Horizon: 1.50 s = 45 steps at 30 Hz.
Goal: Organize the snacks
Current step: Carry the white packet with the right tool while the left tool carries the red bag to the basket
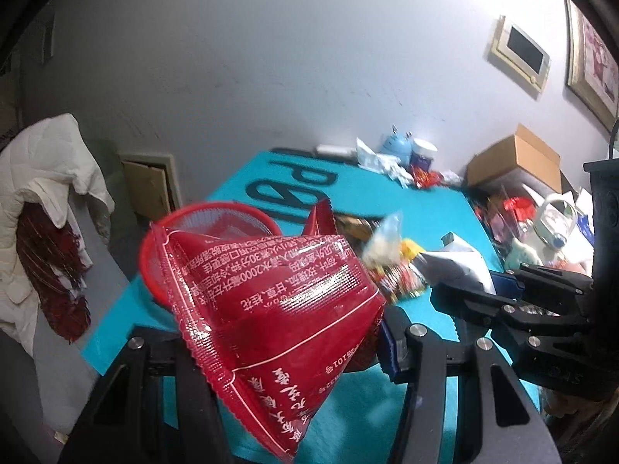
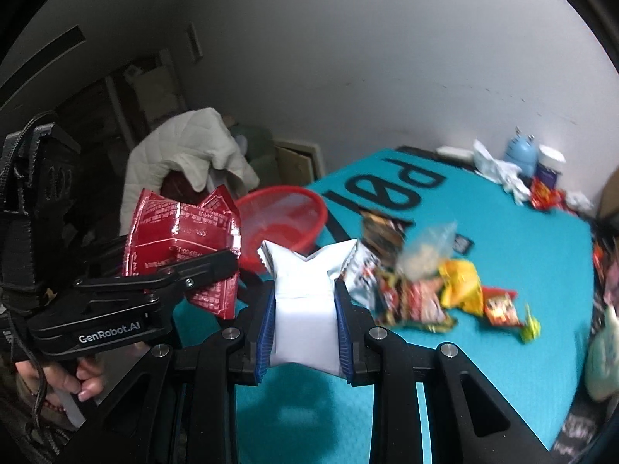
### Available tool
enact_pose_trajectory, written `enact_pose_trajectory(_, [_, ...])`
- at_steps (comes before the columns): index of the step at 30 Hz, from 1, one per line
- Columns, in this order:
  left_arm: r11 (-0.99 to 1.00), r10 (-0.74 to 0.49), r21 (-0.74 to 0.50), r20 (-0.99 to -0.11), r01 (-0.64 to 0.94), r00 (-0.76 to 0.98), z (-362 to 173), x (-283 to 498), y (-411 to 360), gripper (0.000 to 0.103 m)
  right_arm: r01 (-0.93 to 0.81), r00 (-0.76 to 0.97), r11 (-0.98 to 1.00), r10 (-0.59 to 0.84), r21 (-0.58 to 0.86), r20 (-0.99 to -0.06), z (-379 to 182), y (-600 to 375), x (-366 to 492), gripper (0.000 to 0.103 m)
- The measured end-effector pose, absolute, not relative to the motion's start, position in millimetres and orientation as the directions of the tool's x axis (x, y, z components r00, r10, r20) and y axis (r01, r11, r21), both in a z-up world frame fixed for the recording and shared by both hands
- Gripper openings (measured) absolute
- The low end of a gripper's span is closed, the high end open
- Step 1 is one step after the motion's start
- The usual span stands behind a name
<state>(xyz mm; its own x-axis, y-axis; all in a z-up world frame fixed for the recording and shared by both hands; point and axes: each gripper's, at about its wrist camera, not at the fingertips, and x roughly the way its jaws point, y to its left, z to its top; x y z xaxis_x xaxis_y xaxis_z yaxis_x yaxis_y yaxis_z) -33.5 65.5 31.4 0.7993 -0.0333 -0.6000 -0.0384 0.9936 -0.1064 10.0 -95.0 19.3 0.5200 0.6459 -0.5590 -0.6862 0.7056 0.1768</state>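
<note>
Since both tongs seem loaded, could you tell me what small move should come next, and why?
Probably carry both packets over the red basket before letting go. The left tongs grip a red packet, the right tongs a white packet, both lifted off the table; the basket sits just ahead, apparently empty.

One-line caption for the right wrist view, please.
Right gripper clamps a white packet above the teal table; red basket behind.

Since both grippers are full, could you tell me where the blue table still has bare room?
Bare: the near strip of the blue table in front of the snack pile, and the lettered stretch beyond the red basket. Crowded: the pile itself, the far corner by the blue toy, and the right edge.
</note>
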Motion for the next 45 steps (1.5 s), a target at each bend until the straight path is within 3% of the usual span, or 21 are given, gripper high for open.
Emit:
enact_pose_trajectory(18, [0.993, 0.048, -0.063, -0.576, -0.102, 0.816, 47, 34, 141, 0.053, -0.744, 0.507, 0.654, 0.686, 0.136, -0.522, 44, -13, 85, 0.028])
enact_pose_trajectory(45, [0.992, 0.096, 0.018, -0.742, -0.125, 0.663, -20, 116, 203, 0.054, -0.707, 0.437, 0.691, 0.594, 0.151, -0.675, -26, 78, 160, 0.028])
